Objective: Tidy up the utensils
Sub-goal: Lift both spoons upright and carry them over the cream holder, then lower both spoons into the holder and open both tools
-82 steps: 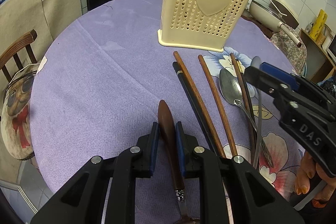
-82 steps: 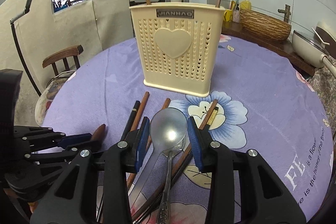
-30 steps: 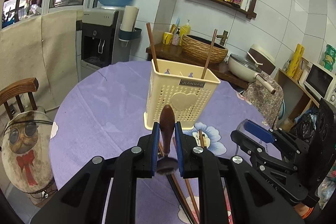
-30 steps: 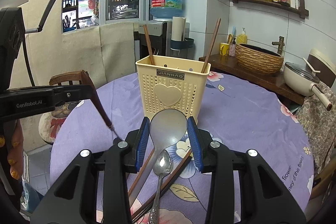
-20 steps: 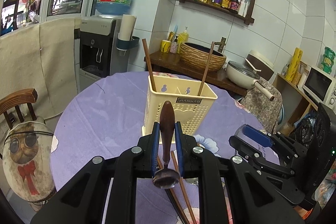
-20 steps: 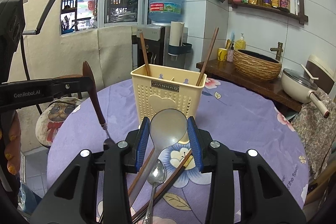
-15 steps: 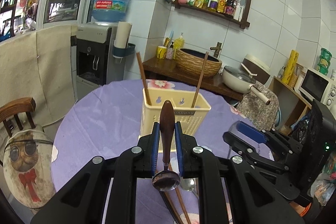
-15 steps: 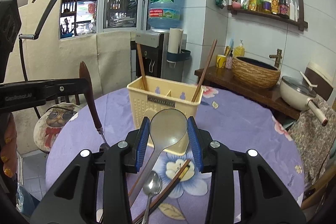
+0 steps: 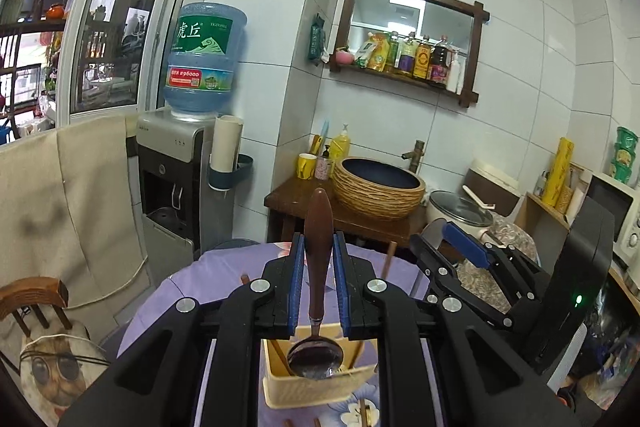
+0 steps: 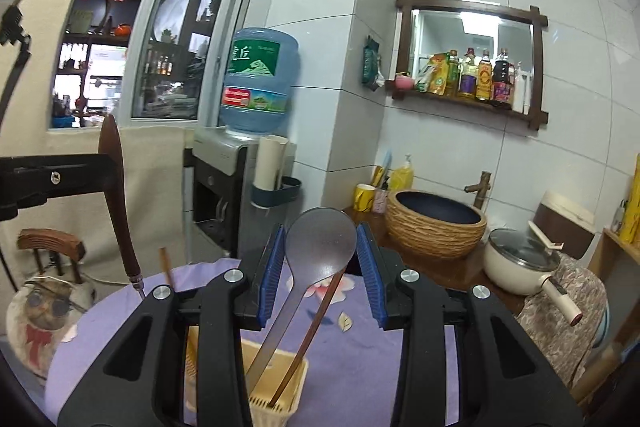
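Note:
My left gripper is shut on the brown wooden handle of a spoon, held upright with its metal bowl hanging over the cream utensil holder. My right gripper is shut on the bowl of a large steel spoon, whose handle slants down into the holder. The wooden-handled spoon also shows at the left of the right wrist view. Brown chopsticks stand in the holder.
The holder stands on a round table with a purple floral cloth. A wooden chair with a cat cushion is at the left. A water dispenser, a woven basin and a pot stand behind the table.
Both grippers have lifted their spoons off the table, risen and tilted up, and now hold them over the holder; the steel spoon's handle has gone down into it.

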